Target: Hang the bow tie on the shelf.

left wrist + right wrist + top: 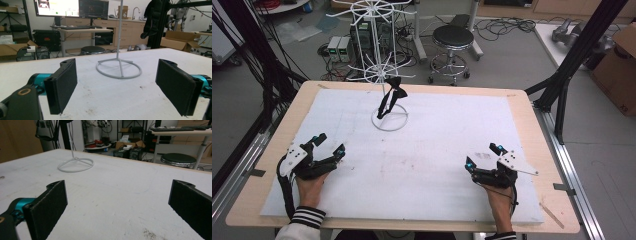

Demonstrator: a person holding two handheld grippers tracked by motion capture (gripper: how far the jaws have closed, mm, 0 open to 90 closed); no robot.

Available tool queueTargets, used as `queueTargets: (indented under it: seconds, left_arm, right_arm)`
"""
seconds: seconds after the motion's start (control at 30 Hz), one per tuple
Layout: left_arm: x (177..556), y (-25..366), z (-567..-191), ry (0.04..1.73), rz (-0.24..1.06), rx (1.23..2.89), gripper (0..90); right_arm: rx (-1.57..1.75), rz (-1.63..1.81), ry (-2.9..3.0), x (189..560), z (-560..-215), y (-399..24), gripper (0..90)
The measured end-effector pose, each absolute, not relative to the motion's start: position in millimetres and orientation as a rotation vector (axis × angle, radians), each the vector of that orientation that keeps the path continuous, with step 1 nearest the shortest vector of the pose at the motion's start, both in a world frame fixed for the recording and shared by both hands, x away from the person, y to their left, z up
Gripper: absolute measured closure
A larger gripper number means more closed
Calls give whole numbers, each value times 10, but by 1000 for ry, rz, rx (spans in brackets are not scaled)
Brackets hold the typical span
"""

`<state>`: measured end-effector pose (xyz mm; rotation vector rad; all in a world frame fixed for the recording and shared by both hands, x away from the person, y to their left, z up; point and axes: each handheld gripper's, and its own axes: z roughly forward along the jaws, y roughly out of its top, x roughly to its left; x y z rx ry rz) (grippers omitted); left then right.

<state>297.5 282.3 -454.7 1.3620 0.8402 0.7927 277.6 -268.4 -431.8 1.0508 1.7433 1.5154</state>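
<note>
White padding covers the bench, where a white wire rack stands at the far middle with a black strap hung on it. Left hand-held gripper and right hand-held gripper rest near the front edge, jaws wide apart and empty, apparently ready to start.

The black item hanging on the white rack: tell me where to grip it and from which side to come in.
Grip the black item at its lower hanging part, where it dangles clear of the white rack's hooks. Probably come from the person's side, level across the table: the left gripper, jaws open, already faces the rack. What exactly the item is cannot be told.
</note>
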Motion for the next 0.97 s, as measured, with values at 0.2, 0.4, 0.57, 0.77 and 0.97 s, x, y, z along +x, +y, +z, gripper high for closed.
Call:
queueTargets:
  seconds: [0.2, 0.4, 0.57, 0.77, 0.97]
  left_arm:
    - [2959, 2821, -4538, 856, 754, 1366, 182]
    - [2952, 2786, -4529, 856, 734, 1402, 186]
    - [2952, 2783, -4529, 861, 740, 1403, 184]
    - [2947, 2783, -4531, 869, 744, 1398, 181]
    - [2947, 2795, -4534, 880, 743, 1383, 181]
  right_arm:
    - [1083, 1501, 1735, 2783, -4453, -2690, 10]
    - [1053, 1489, 1729, 2762, -4495, -2653, 11]
    - [1066, 1516, 1721, 2763, -4502, -2674, 11]
    - [1063, 1512, 1727, 2769, -4505, -2673, 11]
    - [1077, 1471, 1761, 2792, -4496, -2642, 11]
